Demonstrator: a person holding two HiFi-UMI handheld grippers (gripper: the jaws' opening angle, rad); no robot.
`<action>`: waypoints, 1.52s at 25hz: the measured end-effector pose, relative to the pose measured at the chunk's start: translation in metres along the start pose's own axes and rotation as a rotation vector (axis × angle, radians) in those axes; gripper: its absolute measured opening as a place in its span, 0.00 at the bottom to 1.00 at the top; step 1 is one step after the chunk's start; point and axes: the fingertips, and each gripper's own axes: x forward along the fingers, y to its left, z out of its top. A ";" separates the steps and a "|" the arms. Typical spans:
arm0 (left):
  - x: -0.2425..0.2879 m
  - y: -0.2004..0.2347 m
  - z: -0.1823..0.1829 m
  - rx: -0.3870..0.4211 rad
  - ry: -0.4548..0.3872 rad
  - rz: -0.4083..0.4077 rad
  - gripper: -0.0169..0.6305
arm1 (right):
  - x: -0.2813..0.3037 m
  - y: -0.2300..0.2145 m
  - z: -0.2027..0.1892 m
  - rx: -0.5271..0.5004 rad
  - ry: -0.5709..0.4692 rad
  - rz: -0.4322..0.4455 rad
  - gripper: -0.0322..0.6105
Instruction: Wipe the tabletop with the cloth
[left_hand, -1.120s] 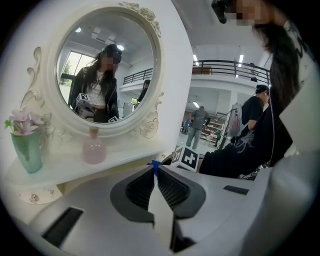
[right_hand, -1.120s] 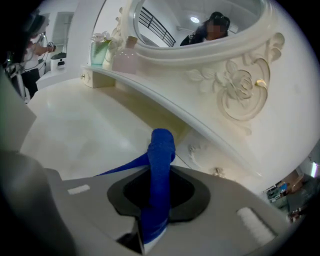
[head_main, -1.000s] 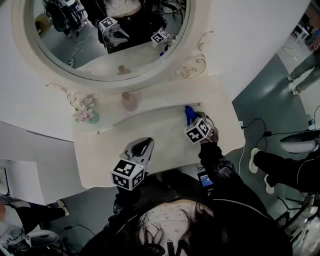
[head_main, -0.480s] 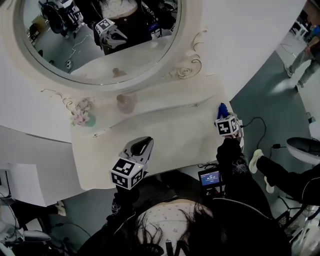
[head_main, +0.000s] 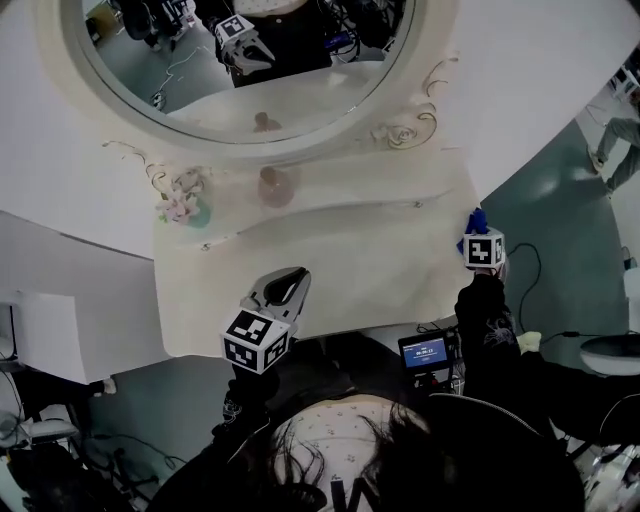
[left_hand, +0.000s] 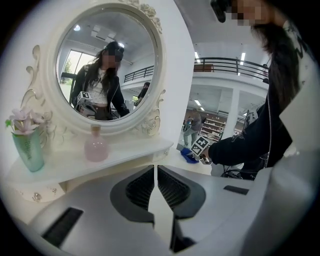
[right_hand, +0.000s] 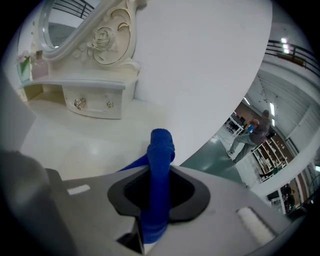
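Bright blue cloth (right_hand: 160, 147), soft fabric bunched into a thick roll, clamped between the right gripper (right_hand: 159, 192) jaws at the glossy cream tabletop's (head_main: 340, 262) right edge, left gripper (left_hand: 155, 186) jaws nearly together, empty

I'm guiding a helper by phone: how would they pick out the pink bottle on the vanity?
Find the big round mirror in its cream carved frame; a narrow cream shelf runs below it. The small rounded translucent pale-pink bottle stands mid-shelf, unlike the taller teal vase of pink flowers to its left.
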 end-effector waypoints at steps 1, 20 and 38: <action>-0.004 0.003 -0.001 -0.003 -0.003 0.005 0.03 | -0.003 0.002 0.001 0.021 -0.009 0.007 0.17; -0.157 0.090 -0.055 -0.107 -0.082 0.153 0.03 | -0.171 0.241 0.094 -0.055 -0.268 0.304 0.17; -0.328 0.180 -0.142 -0.226 -0.140 0.365 0.03 | -0.301 0.625 0.126 -0.410 -0.389 0.749 0.17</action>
